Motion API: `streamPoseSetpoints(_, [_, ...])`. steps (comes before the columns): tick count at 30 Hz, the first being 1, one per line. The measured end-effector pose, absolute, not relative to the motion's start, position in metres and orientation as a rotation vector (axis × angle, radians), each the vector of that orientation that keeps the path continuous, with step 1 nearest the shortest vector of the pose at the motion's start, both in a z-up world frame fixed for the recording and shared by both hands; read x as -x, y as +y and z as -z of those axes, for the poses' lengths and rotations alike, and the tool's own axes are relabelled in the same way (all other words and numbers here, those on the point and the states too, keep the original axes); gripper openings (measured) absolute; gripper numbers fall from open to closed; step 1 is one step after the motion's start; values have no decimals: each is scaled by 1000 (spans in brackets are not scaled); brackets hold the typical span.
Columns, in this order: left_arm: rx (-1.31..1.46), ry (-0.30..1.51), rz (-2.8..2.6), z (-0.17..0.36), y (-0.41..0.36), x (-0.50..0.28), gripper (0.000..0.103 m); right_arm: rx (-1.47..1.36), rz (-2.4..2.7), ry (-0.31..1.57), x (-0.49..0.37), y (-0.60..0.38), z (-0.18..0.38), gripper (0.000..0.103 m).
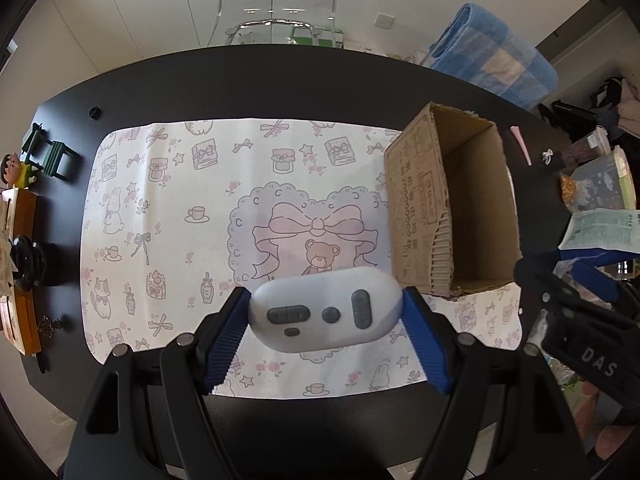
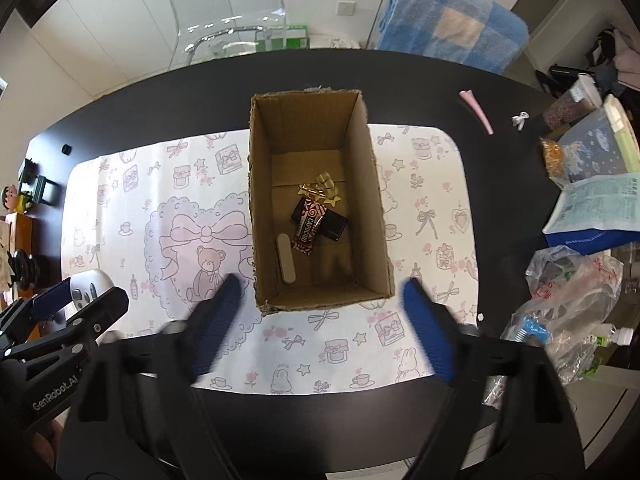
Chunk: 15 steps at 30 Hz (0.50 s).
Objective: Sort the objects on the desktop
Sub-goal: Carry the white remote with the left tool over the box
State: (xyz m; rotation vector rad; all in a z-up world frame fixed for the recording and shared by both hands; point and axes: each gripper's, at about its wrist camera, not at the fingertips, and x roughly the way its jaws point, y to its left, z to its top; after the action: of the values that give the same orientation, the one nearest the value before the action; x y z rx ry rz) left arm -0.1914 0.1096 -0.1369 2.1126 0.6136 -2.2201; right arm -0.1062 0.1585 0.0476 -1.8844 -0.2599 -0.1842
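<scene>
A white remote with grey buttons hangs above the patterned mat, and my left gripper is shut on its two ends with the blue pads pressing in. The right wrist view shows that remote at the lower left. An open cardboard box stands on the mat. Inside lie a gold bow, a red-and-black sachet on a small black box, and a grey nail file. My right gripper stands open over the box's near edge with nothing between its fingers.
The cartoon-print mat covers the middle of the black table. Plastic bags, a printed packet, a lidded container and a pink clip crowd the right side. Figurines and a wooden stand sit at the left.
</scene>
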Motion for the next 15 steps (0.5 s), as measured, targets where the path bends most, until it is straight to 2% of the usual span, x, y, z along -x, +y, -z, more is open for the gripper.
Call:
streamPoseSetpoints(1, [-2119,610,2229,136,110,191,74,1875,180,-279,111,155,-47,103])
streamPoseSetpoints(15, [-2092,570,2199,130,118,189,74,1796,143,-254,130,150,-76,103])
